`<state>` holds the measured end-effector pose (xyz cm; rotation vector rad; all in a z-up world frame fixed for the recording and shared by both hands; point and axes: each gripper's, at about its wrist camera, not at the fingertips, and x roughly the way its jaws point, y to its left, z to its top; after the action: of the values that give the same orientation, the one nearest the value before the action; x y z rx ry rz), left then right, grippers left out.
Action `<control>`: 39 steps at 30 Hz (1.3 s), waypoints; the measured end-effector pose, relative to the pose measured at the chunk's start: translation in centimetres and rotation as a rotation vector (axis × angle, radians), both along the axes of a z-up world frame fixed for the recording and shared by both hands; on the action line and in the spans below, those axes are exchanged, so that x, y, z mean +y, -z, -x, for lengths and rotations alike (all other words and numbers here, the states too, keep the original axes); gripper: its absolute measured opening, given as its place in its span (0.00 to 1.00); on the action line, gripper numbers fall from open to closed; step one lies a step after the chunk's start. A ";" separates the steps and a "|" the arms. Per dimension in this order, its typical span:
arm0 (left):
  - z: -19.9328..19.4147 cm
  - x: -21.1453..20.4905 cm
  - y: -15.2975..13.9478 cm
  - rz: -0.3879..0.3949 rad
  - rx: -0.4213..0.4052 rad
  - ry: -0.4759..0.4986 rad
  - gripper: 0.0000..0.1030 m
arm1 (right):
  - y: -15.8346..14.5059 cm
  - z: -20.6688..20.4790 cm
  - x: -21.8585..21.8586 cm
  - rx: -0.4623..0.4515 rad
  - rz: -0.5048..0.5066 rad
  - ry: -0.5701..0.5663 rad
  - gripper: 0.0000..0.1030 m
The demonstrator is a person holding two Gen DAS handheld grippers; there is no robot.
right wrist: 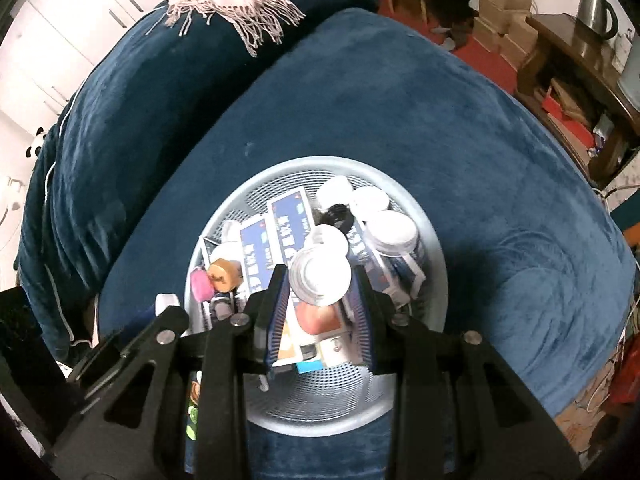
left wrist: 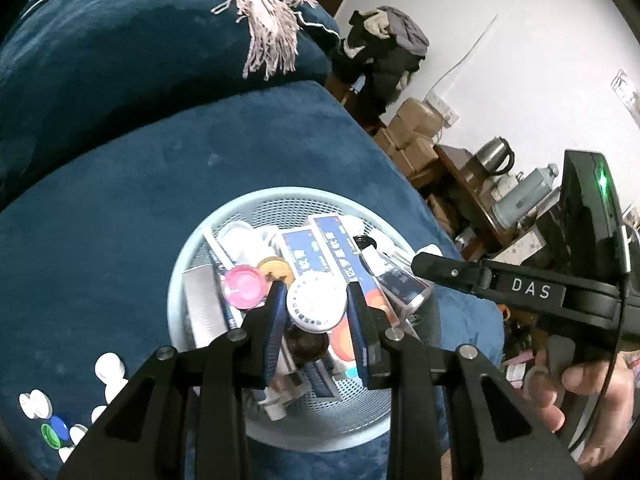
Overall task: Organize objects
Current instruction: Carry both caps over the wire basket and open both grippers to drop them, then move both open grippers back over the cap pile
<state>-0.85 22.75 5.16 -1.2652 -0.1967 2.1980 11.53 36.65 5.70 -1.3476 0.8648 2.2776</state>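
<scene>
while both tools hang over the pale blue mesh basket on the dark blue velvet sofa seat, the stock reads as follows

item one: left hand-held gripper, pointing steeply down, jaws drawn in tight on a small brown bottle with white cap; blue pads press the cap on both sides; bottle held directly above the basket contents

item two: right hand-held gripper, likewise angled down, jaws drawn in tight on a white-capped jar, cap facing the camera, held above the same basket; in the left view this tool enters from the right, a person's hand round its grip

item three: basket contents, heaped: blue and white cartons, pink lid, tan round lid, black cap, white-lidded jars, flat grey box

item four: loose white, blue and green caps on the seat, well apart from the basket, lower left in the left view

item five: fringed pink scarf draped over the sofa back; cardboard boxes and steel kettle beyond the sofa
</scene>
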 end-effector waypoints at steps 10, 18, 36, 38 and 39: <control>-0.1 1.4 0.8 0.069 -0.002 0.008 0.81 | 0.9 -0.6 1.7 -0.004 0.064 0.041 0.34; -1.0 -5.4 -0.8 0.106 0.083 -0.138 0.93 | -0.1 0.1 0.2 -0.018 -0.011 0.030 0.83; -3.1 -27.0 4.4 0.187 -0.050 -0.518 0.97 | -0.7 9.2 -17.7 -0.041 -0.208 -0.404 0.90; -4.0 -29.2 5.5 0.212 -0.053 -0.563 0.99 | 0.6 10.5 -20.9 -0.069 -0.185 -0.494 0.91; -4.3 -30.0 6.1 0.220 -0.054 -0.572 0.99 | 1.5 11.1 -22.4 -0.092 -0.166 -0.543 0.92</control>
<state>3.48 -7.26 -0.92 -1.5325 -0.3870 2.7271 0.44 14.22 4.23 -1.7525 0.2865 2.5734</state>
